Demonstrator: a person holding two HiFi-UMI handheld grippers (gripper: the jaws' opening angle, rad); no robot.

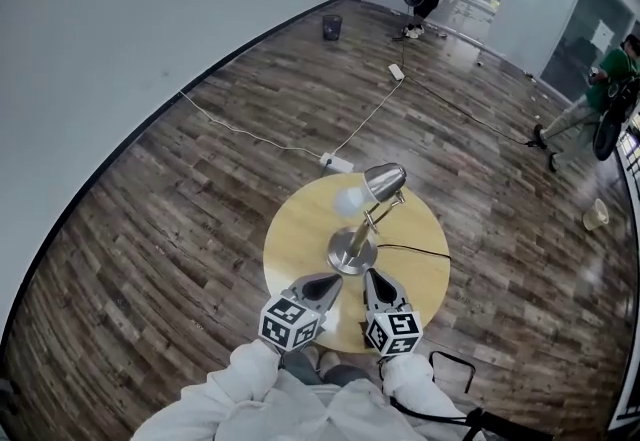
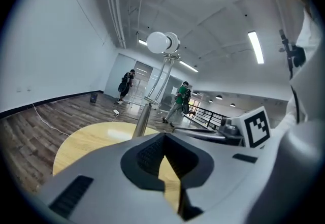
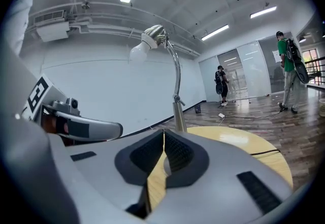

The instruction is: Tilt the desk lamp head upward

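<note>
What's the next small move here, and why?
Probably open the right claw and lift it toward the lamp head: it and the left claw sit shut and empty, low beside the lamp base, and the head is untouched.

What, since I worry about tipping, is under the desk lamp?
The lamp's round metal base rests flat on the round wooden table, with a black cord running from it to the table's edge. The base covers whatever lies directly beneath it.
</note>
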